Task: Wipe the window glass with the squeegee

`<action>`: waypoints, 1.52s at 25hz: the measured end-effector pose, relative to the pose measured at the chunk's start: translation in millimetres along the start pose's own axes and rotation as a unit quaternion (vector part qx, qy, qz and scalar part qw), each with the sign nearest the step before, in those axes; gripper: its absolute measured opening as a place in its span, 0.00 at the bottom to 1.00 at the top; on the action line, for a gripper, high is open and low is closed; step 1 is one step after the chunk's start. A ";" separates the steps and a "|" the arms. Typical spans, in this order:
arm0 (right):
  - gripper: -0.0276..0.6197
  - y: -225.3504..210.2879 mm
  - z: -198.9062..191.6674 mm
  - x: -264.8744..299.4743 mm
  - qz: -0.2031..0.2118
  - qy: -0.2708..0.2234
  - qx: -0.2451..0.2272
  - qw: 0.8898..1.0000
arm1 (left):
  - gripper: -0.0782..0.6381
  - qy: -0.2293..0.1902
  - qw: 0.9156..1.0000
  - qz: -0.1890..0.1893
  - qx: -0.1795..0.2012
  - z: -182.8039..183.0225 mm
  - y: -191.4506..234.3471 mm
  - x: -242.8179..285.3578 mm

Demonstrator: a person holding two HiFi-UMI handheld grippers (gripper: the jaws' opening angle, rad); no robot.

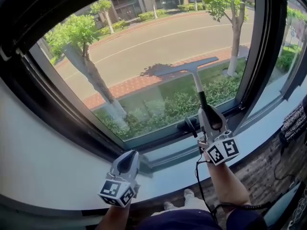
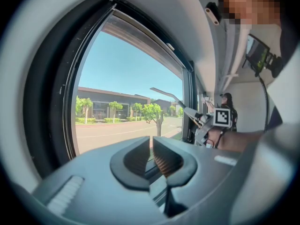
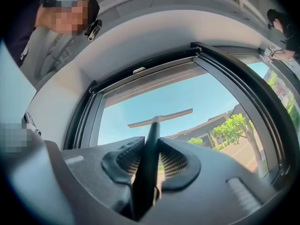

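The squeegee [image 1: 194, 72] stands up against the window glass [image 1: 144, 47], its blade lying across the pane's right half and its dark handle running down into my right gripper [image 1: 206, 111]. In the right gripper view that gripper [image 3: 151, 148] is shut on the squeegee's handle [image 3: 149, 158], and the blade [image 3: 160, 118] shows crosswise against the sky. My left gripper [image 1: 128, 158] hangs low at the left over the white sill [image 1: 57, 171], shut with nothing in it. In the left gripper view its jaws [image 2: 151, 154] meet, and the squeegee [image 2: 165, 93] shows far off to the right.
A black frame [image 1: 43, 80] rims the glass, and a black latch [image 1: 188, 126] sits on its lower rail beside the right gripper. A cable [image 1: 204, 195] trails from the right gripper. Dark patterned cloth [image 1: 294, 121] lies at the far right. Another person [image 2: 228, 102] stands further along the windows.
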State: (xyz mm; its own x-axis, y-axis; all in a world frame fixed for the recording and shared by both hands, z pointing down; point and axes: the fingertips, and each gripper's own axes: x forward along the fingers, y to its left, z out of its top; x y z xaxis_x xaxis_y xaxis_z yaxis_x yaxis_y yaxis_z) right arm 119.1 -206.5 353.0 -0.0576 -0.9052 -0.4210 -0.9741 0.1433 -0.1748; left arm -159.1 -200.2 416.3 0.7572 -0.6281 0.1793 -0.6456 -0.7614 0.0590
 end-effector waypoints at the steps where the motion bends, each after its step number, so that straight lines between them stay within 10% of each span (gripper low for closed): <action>1: 0.20 -1.2 -3.4 -2.2 -0.001 0.003 0.003 1.000 | 0.12 0.002 1.000 -0.001 -0.001 -1.0 -1.2 0.2; 38: 0.20 -16.6 -103.5 -63.7 -0.021 0.091 0.028 0.995 | 0.12 0.038 0.999 0.001 0.013 -28.0 -13.4 10.7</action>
State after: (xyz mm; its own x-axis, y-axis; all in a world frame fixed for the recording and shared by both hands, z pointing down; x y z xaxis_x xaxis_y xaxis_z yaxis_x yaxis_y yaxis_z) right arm 116.4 -192.7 474.9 -0.0613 -0.9676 -0.2451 -0.9632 0.1217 -0.2396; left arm -145.1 -192.2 445.0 0.7458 -0.6165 0.2526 -0.6435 -0.7647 0.0338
